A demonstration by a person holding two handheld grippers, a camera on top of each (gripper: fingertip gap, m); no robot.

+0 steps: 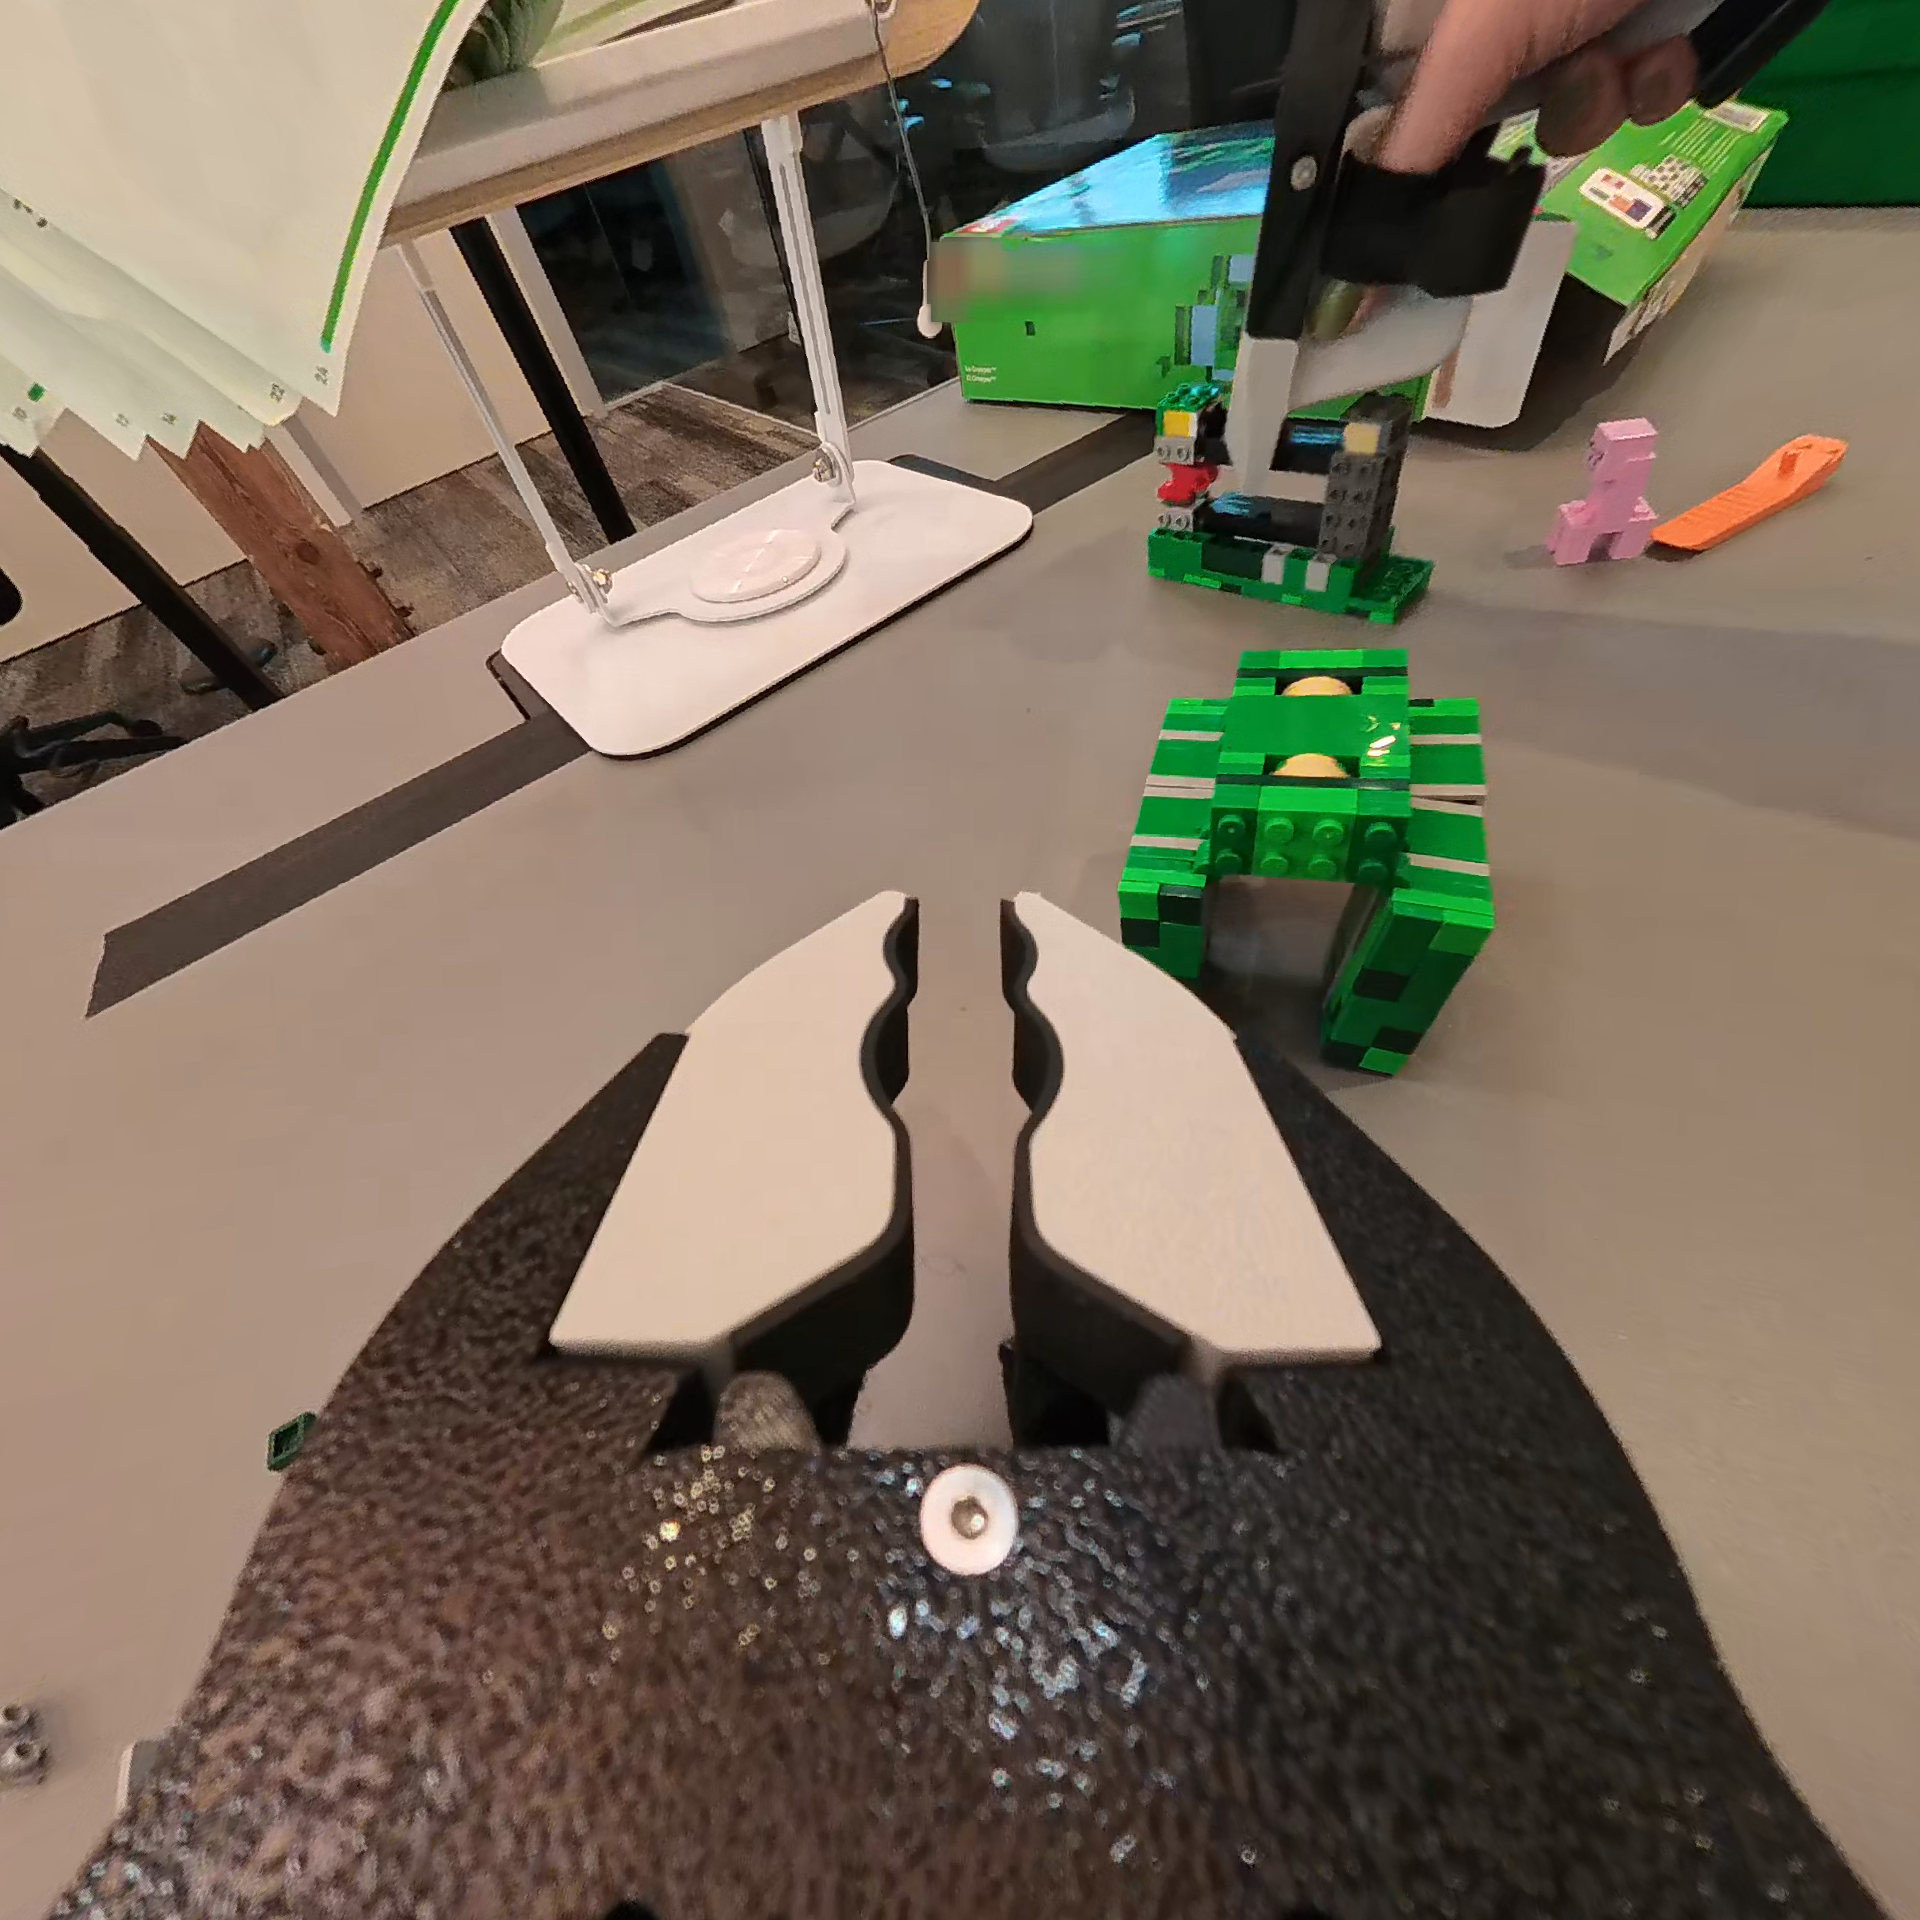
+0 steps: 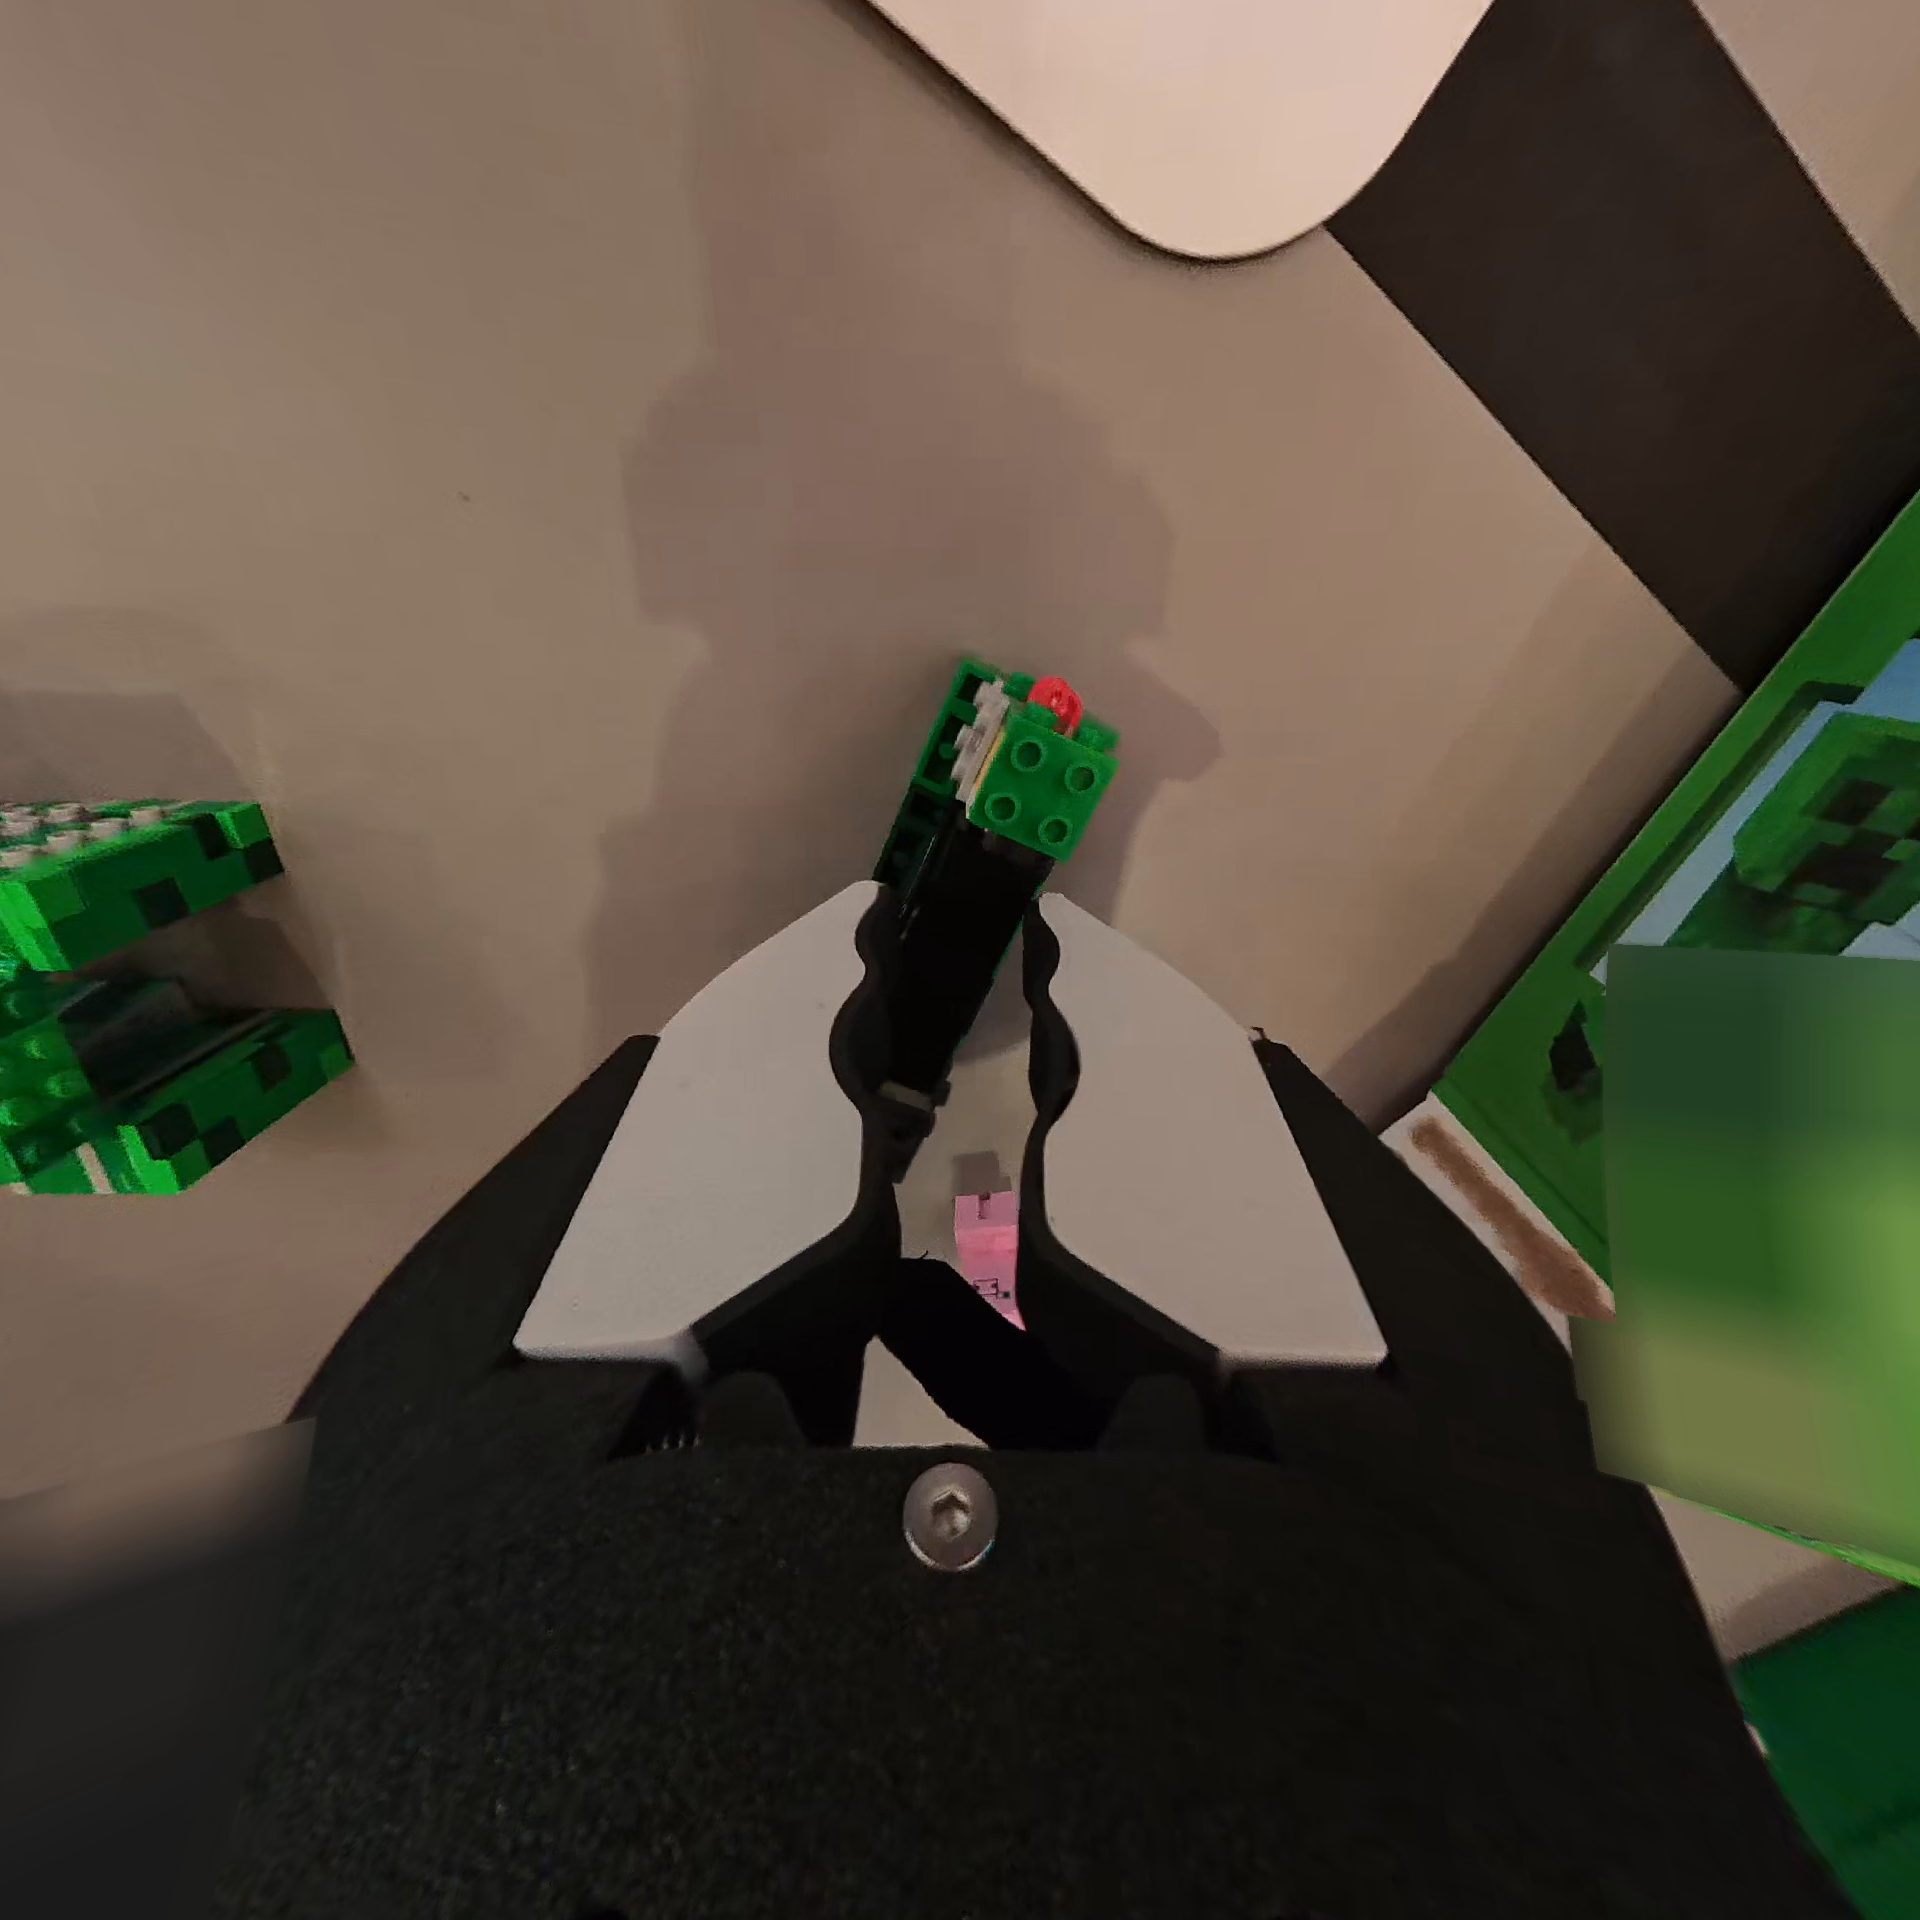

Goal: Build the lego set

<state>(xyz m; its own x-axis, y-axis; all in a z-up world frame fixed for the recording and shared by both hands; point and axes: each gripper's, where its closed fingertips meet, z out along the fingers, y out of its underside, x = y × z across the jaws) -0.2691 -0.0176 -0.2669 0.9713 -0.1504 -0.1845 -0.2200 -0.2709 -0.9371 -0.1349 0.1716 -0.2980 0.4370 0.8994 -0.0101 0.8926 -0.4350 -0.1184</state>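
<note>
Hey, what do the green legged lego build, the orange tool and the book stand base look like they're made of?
Green legged lego build: moulded hard plastic, glossy; studs and a bright glint show on top.
Orange tool: likely the same plastic, one piece, uniform colour, duller sheen.
Book stand base: a thin white sheet with a dark edge, matte; perhaps coated board or plastic, unclear. Its uprights look clear, like acrylic.

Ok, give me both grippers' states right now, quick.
Left gripper: open by a narrow gap, holding nothing, above the table.
Right gripper: shut on the black-and-green lego assembly, gripping its black bar.
</note>
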